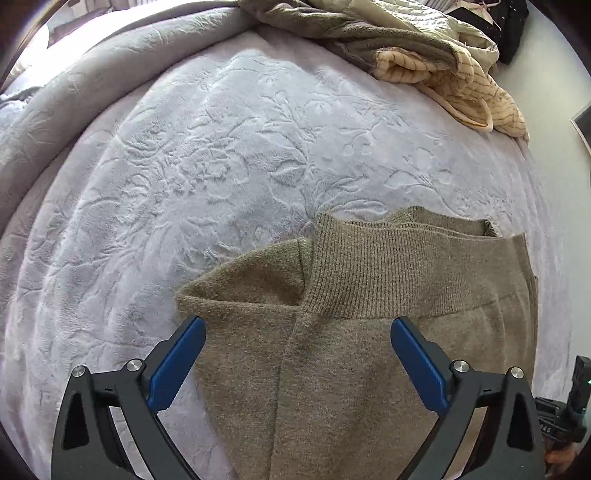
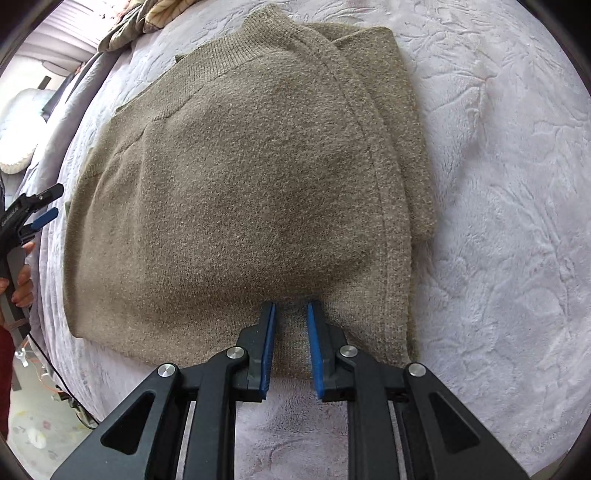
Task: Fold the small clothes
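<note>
An olive-brown knit sweater (image 2: 240,192) lies folded on a pale lilac embossed blanket (image 2: 498,221). In the left wrist view its ribbed band (image 1: 388,273) lies just beyond my left gripper (image 1: 297,325), which is wide open and empty over the sweater (image 1: 314,387). My right gripper (image 2: 290,308) has its blue pads narrowly apart around the sweater's near hem, with a ridge of knit between them. The left gripper also shows at the left edge of the right wrist view (image 2: 48,203), open.
A heap of other clothes, cream striped fleece (image 1: 461,85) and grey-green fabric (image 1: 351,33), lies at the far side of the bed. A rolled grey duvet (image 1: 74,96) runs along the left. The bed's edge and floor (image 2: 44,424) show at lower left.
</note>
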Motion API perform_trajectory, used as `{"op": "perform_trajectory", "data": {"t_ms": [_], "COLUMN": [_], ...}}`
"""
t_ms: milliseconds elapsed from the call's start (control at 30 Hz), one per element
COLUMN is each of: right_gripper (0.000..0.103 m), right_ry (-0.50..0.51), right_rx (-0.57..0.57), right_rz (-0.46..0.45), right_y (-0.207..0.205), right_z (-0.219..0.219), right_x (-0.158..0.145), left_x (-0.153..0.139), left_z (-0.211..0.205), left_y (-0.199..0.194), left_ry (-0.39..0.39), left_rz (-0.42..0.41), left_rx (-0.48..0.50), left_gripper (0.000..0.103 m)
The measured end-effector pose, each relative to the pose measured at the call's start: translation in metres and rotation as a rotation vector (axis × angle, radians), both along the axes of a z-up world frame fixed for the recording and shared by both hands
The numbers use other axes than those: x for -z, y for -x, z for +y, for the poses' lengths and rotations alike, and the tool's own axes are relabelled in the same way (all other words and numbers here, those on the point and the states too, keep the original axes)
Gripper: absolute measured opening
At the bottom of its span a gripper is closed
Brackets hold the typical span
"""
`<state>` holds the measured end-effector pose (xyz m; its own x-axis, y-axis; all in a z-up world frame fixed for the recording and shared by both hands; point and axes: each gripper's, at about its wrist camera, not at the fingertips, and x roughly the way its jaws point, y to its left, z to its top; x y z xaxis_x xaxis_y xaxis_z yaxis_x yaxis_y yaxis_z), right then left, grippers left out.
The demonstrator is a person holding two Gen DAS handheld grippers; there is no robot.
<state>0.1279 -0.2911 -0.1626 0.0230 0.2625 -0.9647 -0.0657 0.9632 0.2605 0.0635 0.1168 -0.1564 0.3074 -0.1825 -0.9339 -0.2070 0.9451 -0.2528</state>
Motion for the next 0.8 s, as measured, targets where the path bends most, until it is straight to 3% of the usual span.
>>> {"op": "perform_trajectory", "data": {"t_ms": [33,67,100,167,233,267,367,467,567,700,800], "right_gripper": [0.019,0.019,0.019,0.019,0.019,0.019,0.019,0.019,0.019,0.019,0.019], "right_ry": [-0.001,-0.001,-0.001,-0.001,-0.001,0.000,0.012,0.021,0.025,0.022,-0.018], "right_rx": [0.001,0.000,-0.002,-0.002,-0.002,-0.004,-0.021,-0.034,-0.036,-0.035,0.011], "right_rz": [0.000,-0.001,-0.003,-0.005,-0.008,-0.010,-0.020,-0.028,-0.020,-0.028,-0.080], "right_y": [0.000,0.001,0.001,0.002,0.002,0.002,0.005,0.010,0.011,0.007,-0.003], "right_z": [-0.001,-0.001,-0.001,0.001,0.002,0.002,0.004,0.014,0.020,0.019,0.012], "right_x": [0.000,0.000,0.000,0.001,0.003,0.002,-0.002,0.002,0.002,-0.012,-0.030], "left_x": [-0.001,0.003,0.012,0.022,0.024,0.021,0.002,0.023,0.025,-0.003,-0.025], "left_z": [-0.003,-0.005,-0.003,-0.004,-0.003,-0.002,0.004,0.010,0.011,0.003,-0.002], "left_y": [-0.003,-0.010,-0.015,-0.021,-0.022,-0.023,-0.012,-0.010,-0.008,0.006,0.010], "left_ry": [0.025,0.055,0.089,0.145,0.146,0.149,0.107,0.069,0.048,-0.053,-0.020], "left_rz": [0.004,0.013,0.041,0.074,0.076,0.061,-0.025,0.023,0.010,-0.017,-0.059], "left_rx": [-0.007,-0.008,-0.009,-0.014,-0.008,-0.004,-0.014,-0.021,-0.061,-0.053,-0.005], "left_gripper": [0.092,0.075,0.066,0.033,0.013,0.009,0.009,0.009,0.013,0.013,0.013]}}
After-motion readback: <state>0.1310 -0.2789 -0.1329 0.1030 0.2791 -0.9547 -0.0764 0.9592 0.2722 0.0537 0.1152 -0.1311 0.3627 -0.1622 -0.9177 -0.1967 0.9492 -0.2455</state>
